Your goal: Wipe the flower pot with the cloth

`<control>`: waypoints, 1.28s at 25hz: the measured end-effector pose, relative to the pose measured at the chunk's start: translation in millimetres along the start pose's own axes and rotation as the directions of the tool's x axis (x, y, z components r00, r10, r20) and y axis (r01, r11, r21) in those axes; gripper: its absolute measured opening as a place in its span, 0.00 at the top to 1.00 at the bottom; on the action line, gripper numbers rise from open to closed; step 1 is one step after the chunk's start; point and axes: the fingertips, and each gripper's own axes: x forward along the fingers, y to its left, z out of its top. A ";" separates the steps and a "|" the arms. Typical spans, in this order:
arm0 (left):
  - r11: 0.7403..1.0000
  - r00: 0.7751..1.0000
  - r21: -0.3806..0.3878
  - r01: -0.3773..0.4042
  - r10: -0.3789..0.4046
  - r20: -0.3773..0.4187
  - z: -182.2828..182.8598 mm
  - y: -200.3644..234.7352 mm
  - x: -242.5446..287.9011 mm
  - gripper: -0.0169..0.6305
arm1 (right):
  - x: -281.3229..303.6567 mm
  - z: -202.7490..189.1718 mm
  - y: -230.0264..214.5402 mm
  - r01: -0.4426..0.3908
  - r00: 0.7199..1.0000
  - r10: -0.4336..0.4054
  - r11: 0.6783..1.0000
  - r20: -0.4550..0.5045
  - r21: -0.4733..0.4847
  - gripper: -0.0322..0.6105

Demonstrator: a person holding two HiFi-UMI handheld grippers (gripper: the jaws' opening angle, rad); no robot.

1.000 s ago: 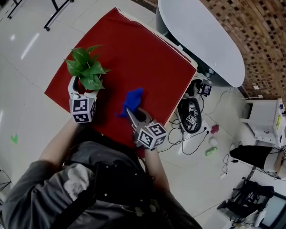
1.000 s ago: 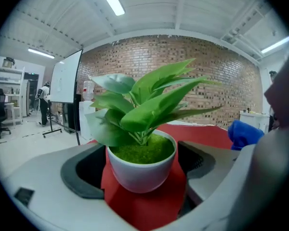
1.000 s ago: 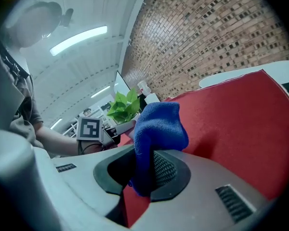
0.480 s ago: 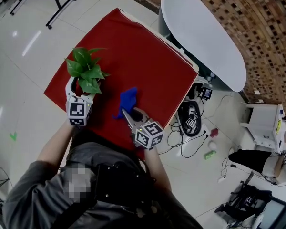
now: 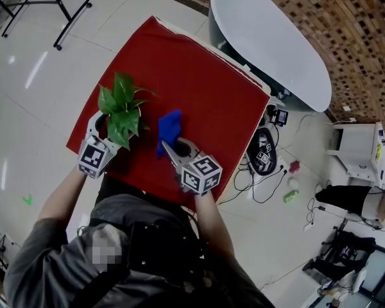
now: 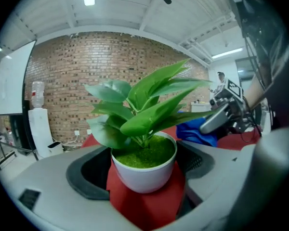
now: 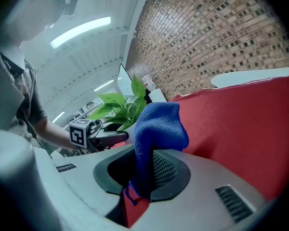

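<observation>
A white flower pot (image 6: pixel 143 174) with a green plant (image 5: pixel 122 108) stands on the red table (image 5: pixel 199 76) near its front left corner. My left gripper (image 5: pixel 109 133) has its wide jaws around the pot, with both pads against the rim. In the head view the leaves hide most of the pot. The right gripper (image 5: pixel 173 148) is shut on a blue cloth (image 5: pixel 169 128), which hangs up out of its jaws just right of the plant and apart from it. The cloth (image 7: pixel 156 129) is bunched above the pads, with the plant (image 7: pixel 120 105) behind it.
A white oval table (image 5: pixel 269 40) stands beyond the red table's far right edge. On the floor to the right lie cables and a black device (image 5: pixel 263 159). A white box (image 5: pixel 356 156) sits farther right. Black stand legs (image 5: pixel 58 18) are at the far left.
The right gripper has carried the blue cloth left, closer to the plant. The left gripper has turned around the pot, and its marker cube has swung down and to the left.
</observation>
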 end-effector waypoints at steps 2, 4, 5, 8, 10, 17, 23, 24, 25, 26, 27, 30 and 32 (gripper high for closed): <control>0.997 0.998 0.018 0.068 -0.068 -0.006 -3.0 4.1 1.5 0.28 | 22.4 -0.8 -2.7 0.022 0.998 -0.026 0.997 -0.054 -0.077 0.83; 0.991 0.992 0.036 0.128 -0.128 -0.009 -3.3 7.6 3.1 0.28 | 45.8 -1.7 -4.5 0.030 0.993 -0.046 0.989 -0.106 -0.146 0.83; 0.987 0.988 0.043 0.156 -0.155 -0.008 -2.6 9.3 3.7 0.28 | 56.5 0.0 -5.9 0.033 0.992 -0.053 0.986 -0.118 -0.164 0.83; 0.970 0.972 0.062 0.234 -0.234 -0.003 -2.6 14.4 4.0 0.28 | 82.7 10.2 -12.6 0.056 0.991 -0.076 0.983 -0.112 -0.174 0.83; 0.959 0.961 0.064 0.277 -0.277 -0.002 -3.9 17.6 3.3 0.28 | 95.6 18.2 -17.4 0.071 0.992 -0.085 0.986 -0.089 -0.150 0.83; 0.924 0.926 0.073 0.376 -0.378 0.008 -6.0 27.8 -1.1 0.27 | 128.8 25.3 -21.5 0.052 0.990 -0.082 0.970 -0.119 -0.236 0.83; 0.894 0.900 0.114 0.433 -0.436 0.001 -7.9 27.0 5.0 0.27 | 127.1 18.3 -8.7 -0.045 0.987 -0.010 0.942 -0.161 -0.333 0.83; 0.892 0.898 0.117 0.437 -0.440 0.000 -9.2 26.2 3.3 0.27 | 125.9 16.2 -5.2 -0.048 0.986 -0.010 0.937 -0.165 -0.346 0.83; 0.891 0.897 0.118 0.438 -0.441 -0.001 -11.2 26.0 0.2 0.27 | 125.6 13.7 -1.5 -0.049 0.986 -0.011 0.935 -0.165 -0.352 0.83; 0.892 0.898 0.117 0.436 -0.439 -0.002 -13.6 26.1 -3.0 0.27 | 125.6 10.9 2.2 -0.048 0.986 -0.011 0.934 -0.163 -0.354 0.83; 0.895 0.901 0.115 0.432 -0.435 -0.002 -16.0 25.8 -5.4 0.27 | 125.2 8.0 5.1 -0.047 0.987 -0.012 0.934 -0.160 -0.354 0.83; 0.903 0.908 0.108 0.416 -0.419 0.003 -18.6 22.7 -5.9 0.27 | 119.4 -0.2 10.2 -0.036 0.989 -0.016 0.939 -0.146 -0.343 0.83; 0.906 0.911 0.107 0.409 -0.412 0.007 -18.8 21.8 -5.0 0.27 | 114.6 -7.0 15.2 -0.037 0.990 -0.011 0.944 -0.143 -0.328 0.83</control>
